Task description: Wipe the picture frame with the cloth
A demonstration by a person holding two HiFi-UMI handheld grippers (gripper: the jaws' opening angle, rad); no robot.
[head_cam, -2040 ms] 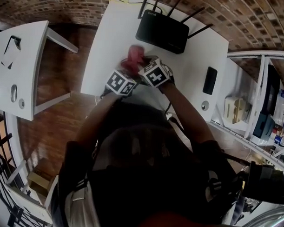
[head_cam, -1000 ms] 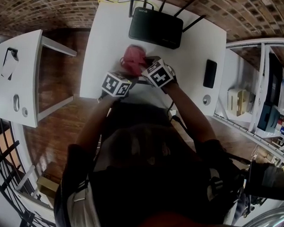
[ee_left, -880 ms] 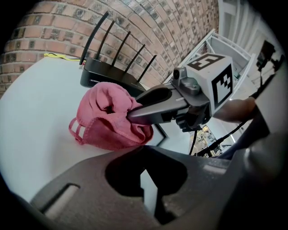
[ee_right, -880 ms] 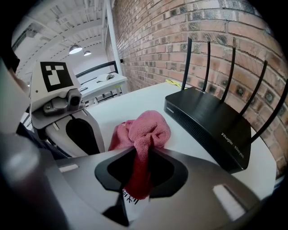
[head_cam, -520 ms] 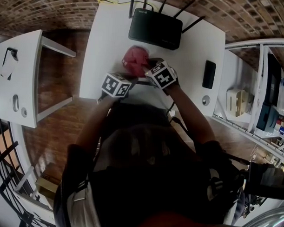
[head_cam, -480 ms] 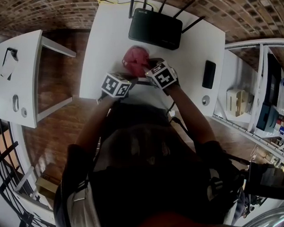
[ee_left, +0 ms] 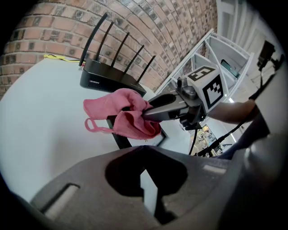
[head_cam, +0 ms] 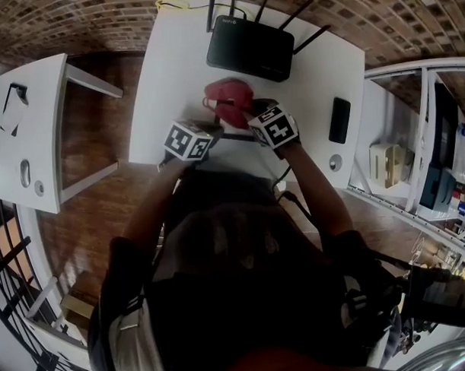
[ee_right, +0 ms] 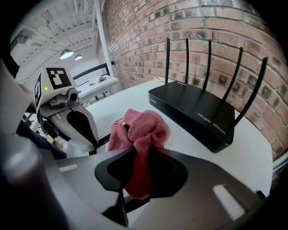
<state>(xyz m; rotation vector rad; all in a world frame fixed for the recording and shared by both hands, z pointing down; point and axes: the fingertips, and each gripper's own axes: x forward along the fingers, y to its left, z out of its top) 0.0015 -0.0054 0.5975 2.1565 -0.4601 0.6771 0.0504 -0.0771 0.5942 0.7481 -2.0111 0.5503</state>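
— What has been altered over the last two seconds?
— The right gripper [ee_right: 140, 155] has been carried slightly toward 3 o'clock in the head view. The crumpled pink terry cloth [head_cam: 228, 92] pinched between its jaws has been drawn with it along the upper edge of the black-rimmed rectangular picture frame [ee_left: 117, 134]. A wiping stroke is judged to be under way, not finished.

— How is the picture frame kept steady?
— It is raised at the near edge of the white tabletop [head_cam: 175, 61], and its near edge is clamped by the left gripper [ee_left: 144, 155], whose jaws are pressed together on it. The cloth is draped over the top rim, touching it.

— How much is thought to be left?
— Only the top rim is seen to be covered. The face and lower rim are taken as not yet reached.

— What else is placed around?
— A black plastic router [head_cam: 250, 47] with four antennas is set at 12 o'clock, near the cloth but apart. A flat black slab [head_cam: 340, 120], perhaps a phone, is laid at 3 o'clock, well apart. A white side table [head_cam: 39, 111] is seen at 9 o'clock.

— Is anything in the way?
— Only the router, if a stroke were pushed toward 12 o'clock.
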